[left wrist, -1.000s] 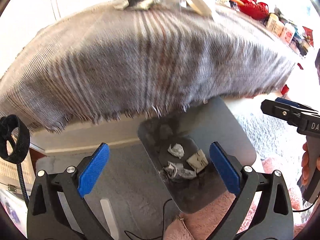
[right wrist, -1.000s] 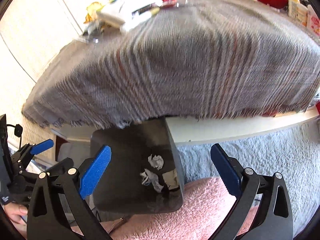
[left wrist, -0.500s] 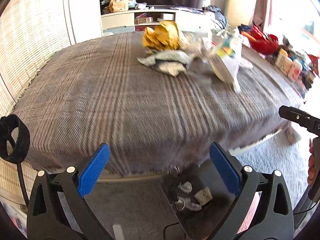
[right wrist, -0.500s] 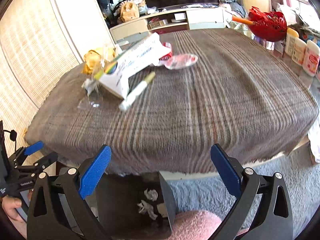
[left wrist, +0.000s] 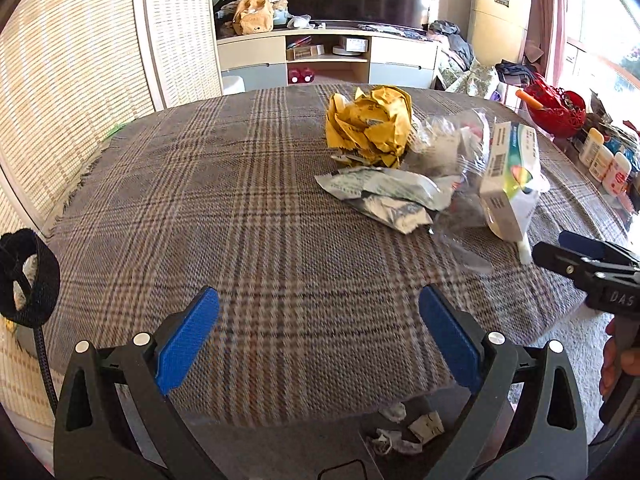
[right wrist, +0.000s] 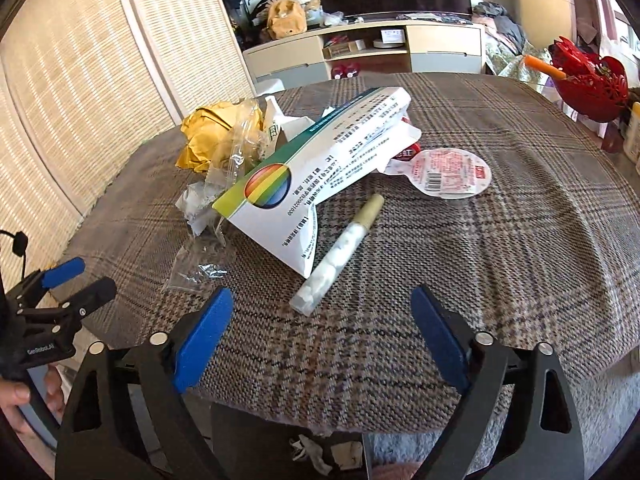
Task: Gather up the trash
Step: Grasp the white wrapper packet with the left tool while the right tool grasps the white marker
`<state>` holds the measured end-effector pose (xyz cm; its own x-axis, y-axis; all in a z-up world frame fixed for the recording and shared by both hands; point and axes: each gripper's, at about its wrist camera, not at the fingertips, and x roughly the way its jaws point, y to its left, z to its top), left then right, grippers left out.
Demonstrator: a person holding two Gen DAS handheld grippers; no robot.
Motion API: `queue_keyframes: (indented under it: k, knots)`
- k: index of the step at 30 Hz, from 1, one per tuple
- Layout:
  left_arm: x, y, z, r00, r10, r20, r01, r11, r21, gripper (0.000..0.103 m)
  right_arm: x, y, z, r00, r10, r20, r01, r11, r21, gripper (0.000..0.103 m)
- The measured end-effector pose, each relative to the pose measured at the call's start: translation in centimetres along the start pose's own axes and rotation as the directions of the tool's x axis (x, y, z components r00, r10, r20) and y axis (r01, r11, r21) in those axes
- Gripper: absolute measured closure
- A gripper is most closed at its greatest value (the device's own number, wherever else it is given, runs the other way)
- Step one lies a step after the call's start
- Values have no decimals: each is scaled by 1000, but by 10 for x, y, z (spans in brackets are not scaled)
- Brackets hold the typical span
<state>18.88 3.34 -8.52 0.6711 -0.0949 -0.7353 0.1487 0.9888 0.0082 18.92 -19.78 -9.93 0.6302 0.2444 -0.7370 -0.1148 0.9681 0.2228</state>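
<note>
Trash is piled on the plaid tablecloth [left wrist: 224, 208]: a crumpled yellow paper [left wrist: 370, 124], a flattened silver wrapper [left wrist: 384, 194], clear plastic [right wrist: 202, 258], a white carton [right wrist: 320, 168] with a rainbow mark, a white tube [right wrist: 340, 248] and a round peel-off lid [right wrist: 450, 172]. Below the table's near edge stands a dark bin [left wrist: 404, 436] holding crumpled scraps. My left gripper [left wrist: 318, 338] hovers open over bare cloth, short of the pile. My right gripper [right wrist: 322, 336] sits just short of the tube; its jaws are closing with nothing between them.
A red basket [right wrist: 588, 80] and several small bottles [left wrist: 604, 162] stand along the table's right edge. A woven screen [left wrist: 72, 92] lines the left side. A low TV cabinet [left wrist: 328, 56] stands behind the table. Grey carpet lies at the lower right.
Both grippers rose from the bin under the table edge to above the tabletop, so the trash pile came into view. The right gripper's jaws have narrowed slightly.
</note>
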Motion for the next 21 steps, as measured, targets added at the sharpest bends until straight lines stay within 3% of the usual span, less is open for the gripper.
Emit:
queue_keyframes:
  k: [2, 6, 11, 16, 21]
  knots:
    - [6, 3, 6, 1000, 2, -5, -2, 1000, 2, 8, 12, 2, 1, 1000, -11, -24, 11, 1000, -17, 28]
    - [19, 5, 17, 1000, -9, -16, 9, 1000, -1, 8, 16, 7, 1, 997, -72, -10, 71, 995, -66, 36]
    - [33, 0, 31, 998, -62, -20, 61, 998, -12, 8, 10, -7, 1, 993, -119, -12, 118, 991, -64, 63]
    - [50, -14, 51, 995, -100, -23, 100, 995, -3, 8, 7, -26, 5, 995, -103, -16, 103, 995, -17, 69]
    - [66, -17, 71, 996, -86, -22, 86, 996, -16, 8, 10, -29, 8, 996, -88, -17, 87, 996, -36, 75]
